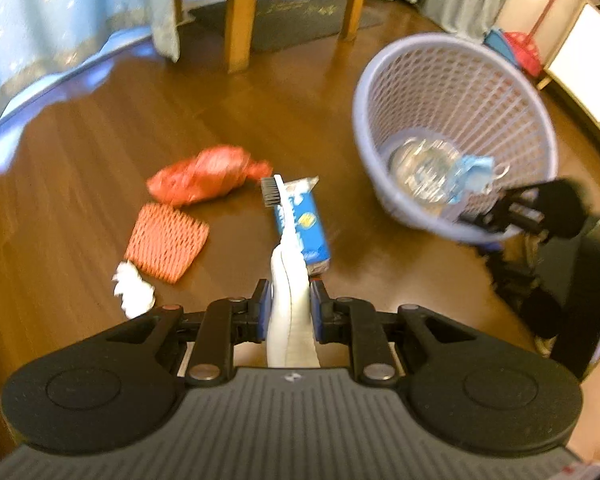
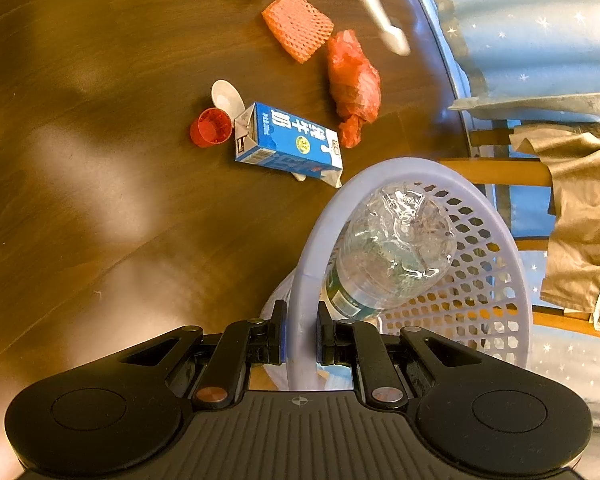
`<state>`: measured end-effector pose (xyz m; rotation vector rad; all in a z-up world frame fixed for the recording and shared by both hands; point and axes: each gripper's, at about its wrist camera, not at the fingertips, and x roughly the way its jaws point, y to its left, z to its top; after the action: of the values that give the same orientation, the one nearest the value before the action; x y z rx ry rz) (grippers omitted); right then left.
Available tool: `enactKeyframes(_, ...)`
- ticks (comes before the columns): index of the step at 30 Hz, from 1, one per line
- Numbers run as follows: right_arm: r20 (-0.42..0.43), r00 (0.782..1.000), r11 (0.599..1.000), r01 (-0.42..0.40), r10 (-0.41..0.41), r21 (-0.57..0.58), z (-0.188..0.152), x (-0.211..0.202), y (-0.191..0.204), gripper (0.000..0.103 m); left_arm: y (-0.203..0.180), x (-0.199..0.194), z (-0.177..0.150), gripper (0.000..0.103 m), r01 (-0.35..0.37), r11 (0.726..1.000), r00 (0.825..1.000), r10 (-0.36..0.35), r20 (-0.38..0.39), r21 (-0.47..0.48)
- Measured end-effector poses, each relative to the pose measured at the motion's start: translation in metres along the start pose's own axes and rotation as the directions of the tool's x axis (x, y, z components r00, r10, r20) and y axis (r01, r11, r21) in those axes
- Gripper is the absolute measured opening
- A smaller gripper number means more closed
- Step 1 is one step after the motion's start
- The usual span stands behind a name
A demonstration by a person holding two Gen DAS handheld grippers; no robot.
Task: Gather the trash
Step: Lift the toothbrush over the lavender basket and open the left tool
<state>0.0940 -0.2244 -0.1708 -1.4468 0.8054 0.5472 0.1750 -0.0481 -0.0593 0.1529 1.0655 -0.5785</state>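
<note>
The toothbrush [image 1: 288, 280] is riding clenched in the left claw [image 1: 290, 300], bristles pointing straight ahead, probably clear of the floor. The basket [image 1: 456, 80] is sitting off to its right, the right claw [image 2: 300, 340] pinching the basket's rim.

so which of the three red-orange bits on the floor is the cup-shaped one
The small red cap, open side up beside the milk carton. The foam net is flat mesh; the red plastic bag is crumpled.

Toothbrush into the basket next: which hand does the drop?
Left. The left gripper has its jaws shut on the toothbrush. The right gripper is clamped on the basket rim, steadying it.
</note>
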Motion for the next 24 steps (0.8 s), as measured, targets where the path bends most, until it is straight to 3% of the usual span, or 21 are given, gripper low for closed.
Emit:
enactKeyframes(12,-0.006,1.000,1.000,0.001,-0.001,0.009,-0.008,0.001,-0.001,0.009,-0.043,-0.018,0.058,0.016,0.130,0.985,0.986,-0.140,0.091,0.113)
enactKeyframes(21,-0.007,1.000,1.000,-0.008,0.008,0.027,-0.016,0.001,-0.002,0.009,-0.097,0.007,0.109,0.016,0.259,0.943,0.957,-0.280,0.076,0.210)
enactKeyframes(24,-0.011,1.000,0.999,-0.012,0.012,0.035,-0.019,0.002,-0.002,0.009,-0.109,0.026,0.122,0.021,0.313,0.931,0.943,-0.328,0.058,0.186)
